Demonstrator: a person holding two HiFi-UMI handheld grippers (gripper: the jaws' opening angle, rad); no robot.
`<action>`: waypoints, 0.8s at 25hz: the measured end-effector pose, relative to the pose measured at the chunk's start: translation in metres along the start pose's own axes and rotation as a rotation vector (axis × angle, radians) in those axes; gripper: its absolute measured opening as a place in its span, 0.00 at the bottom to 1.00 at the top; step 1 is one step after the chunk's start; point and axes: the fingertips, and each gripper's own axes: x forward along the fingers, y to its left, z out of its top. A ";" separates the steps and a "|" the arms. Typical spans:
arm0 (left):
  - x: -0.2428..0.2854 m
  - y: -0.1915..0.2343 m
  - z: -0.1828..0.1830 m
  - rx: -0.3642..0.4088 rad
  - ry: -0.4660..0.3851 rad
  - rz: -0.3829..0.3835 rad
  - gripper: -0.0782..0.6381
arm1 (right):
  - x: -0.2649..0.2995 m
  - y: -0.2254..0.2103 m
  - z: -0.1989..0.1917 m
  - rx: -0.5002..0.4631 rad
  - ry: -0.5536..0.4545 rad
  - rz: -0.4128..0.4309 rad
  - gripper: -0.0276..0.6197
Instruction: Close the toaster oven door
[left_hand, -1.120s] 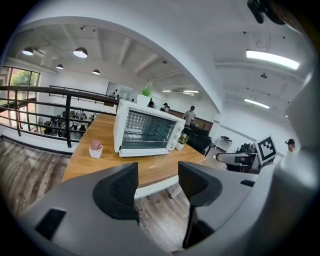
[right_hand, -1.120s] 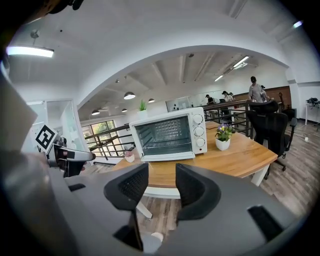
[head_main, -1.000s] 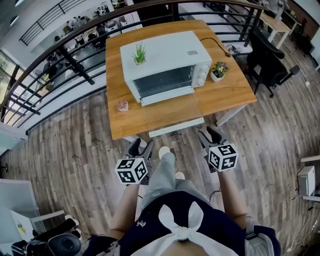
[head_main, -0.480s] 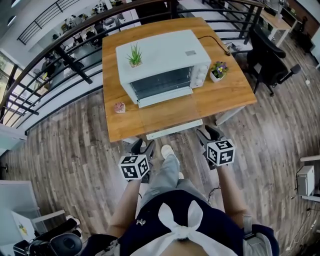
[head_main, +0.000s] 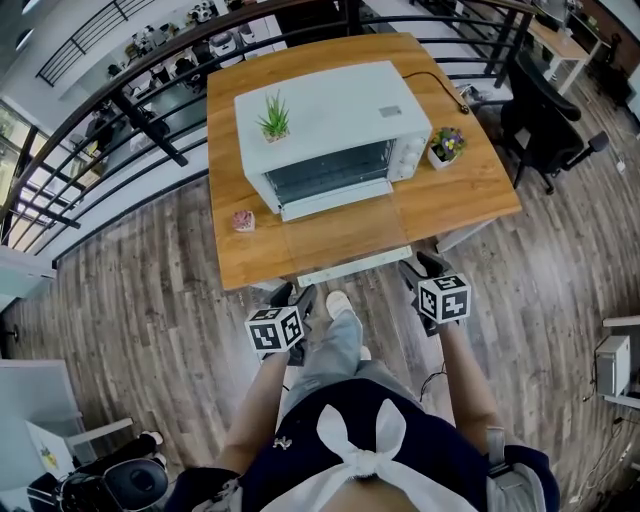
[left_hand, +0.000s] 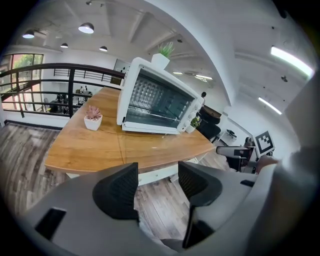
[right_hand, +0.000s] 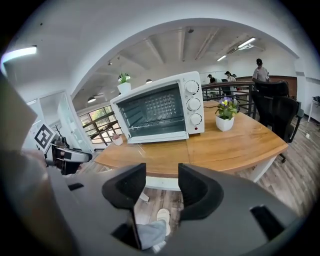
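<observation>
A white toaster oven (head_main: 325, 135) stands on the wooden table (head_main: 460, 195), its glass door (head_main: 345, 230) folded down flat toward me. The door's white handle (head_main: 355, 265) lies at the table's front edge. My left gripper (head_main: 293, 297) hovers just short of that edge, left of the handle, open and empty. My right gripper (head_main: 420, 268) is at the handle's right end, jaws apart; they have just been opening, with nothing between them. In the left gripper view the oven (left_hand: 155, 100) lies ahead beyond the gripper (left_hand: 157, 180). The right gripper view has the oven (right_hand: 157, 112) past the gripper (right_hand: 161, 182).
A small pink potted succulent (head_main: 244, 220) sits left of the oven, a flower pot (head_main: 445, 145) to its right, a green plant (head_main: 275, 118) on top. A black office chair (head_main: 555, 110) and a black railing (head_main: 110, 110) flank the table. The person's shoe (head_main: 338, 303) is between the grippers.
Both grippers have moved forward and down toward the table's front edge. The oven door still lies open.
</observation>
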 end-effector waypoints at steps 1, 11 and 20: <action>0.003 0.003 -0.001 -0.003 0.007 0.002 0.45 | 0.004 -0.003 -0.002 0.006 0.010 -0.002 0.36; 0.034 0.027 -0.015 -0.007 0.106 0.024 0.45 | 0.038 -0.024 -0.020 0.038 0.106 -0.005 0.38; 0.052 0.041 -0.033 -0.059 0.174 0.020 0.45 | 0.067 -0.046 -0.042 0.083 0.199 -0.015 0.41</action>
